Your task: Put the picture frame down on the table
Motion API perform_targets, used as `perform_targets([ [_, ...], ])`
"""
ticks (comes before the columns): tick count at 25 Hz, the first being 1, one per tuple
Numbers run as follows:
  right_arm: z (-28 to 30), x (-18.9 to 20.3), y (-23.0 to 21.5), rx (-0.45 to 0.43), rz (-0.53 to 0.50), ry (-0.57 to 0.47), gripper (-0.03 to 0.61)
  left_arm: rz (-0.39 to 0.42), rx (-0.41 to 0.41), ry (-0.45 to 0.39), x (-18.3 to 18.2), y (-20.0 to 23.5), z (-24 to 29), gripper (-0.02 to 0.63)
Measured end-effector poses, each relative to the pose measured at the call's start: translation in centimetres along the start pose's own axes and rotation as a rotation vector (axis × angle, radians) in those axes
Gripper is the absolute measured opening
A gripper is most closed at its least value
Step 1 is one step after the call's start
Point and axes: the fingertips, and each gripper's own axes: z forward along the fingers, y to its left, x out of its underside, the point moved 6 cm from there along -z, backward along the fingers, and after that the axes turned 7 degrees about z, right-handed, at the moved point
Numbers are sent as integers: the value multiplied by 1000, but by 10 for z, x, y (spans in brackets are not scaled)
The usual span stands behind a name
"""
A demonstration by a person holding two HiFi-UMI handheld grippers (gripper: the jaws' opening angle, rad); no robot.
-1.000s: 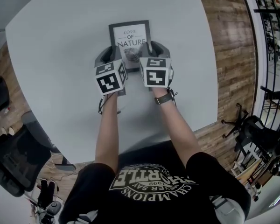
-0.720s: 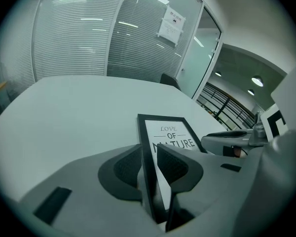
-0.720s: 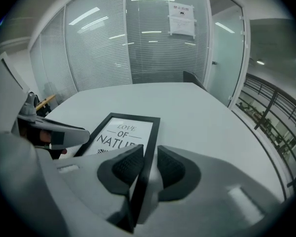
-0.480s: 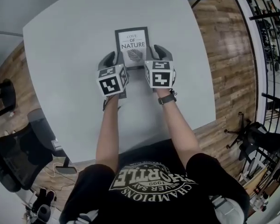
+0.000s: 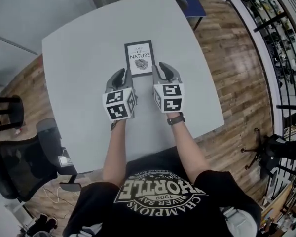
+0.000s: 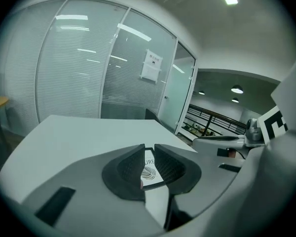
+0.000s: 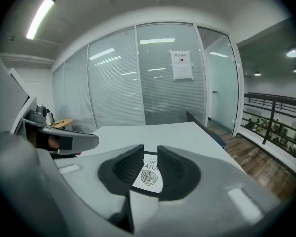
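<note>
The picture frame (image 5: 139, 58), black-edged with a white print and a leaf drawing, lies flat on the grey table (image 5: 79, 53). Both grippers hover just short of its near edge, clear of it. My left gripper (image 5: 119, 76) is at its lower left, my right gripper (image 5: 164, 69) at its lower right. In the left gripper view the jaws of the left gripper (image 6: 149, 149) stand a narrow gap apart with nothing between them, and the frame (image 6: 149, 169) shows through the gap. The right gripper (image 7: 150, 151) looks the same, with the frame (image 7: 149, 174) beyond its jaws.
A black office chair (image 5: 17, 169) stands at the table's near left corner and a blue chair (image 5: 190, 6) at the far right. Wooden floor surrounds the table. A black railing (image 5: 281, 58) runs along the right. Glass partition walls (image 7: 158, 78) stand beyond the table.
Both grippers have drawn back from the picture frame's lower corners toward the person. The frame stays flat on the table, and the head view now takes in more of the room.
</note>
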Motion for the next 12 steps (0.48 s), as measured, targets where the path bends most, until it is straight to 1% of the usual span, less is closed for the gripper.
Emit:
perform_targets([
  [7,-101,-22,40,-29,-1,-95,67,55,5,-106,-26,-44,-101,35],
  [12,-152,-26,69,-48,-43,-134,66,78,43,-144,-23,-70,-149,21],
])
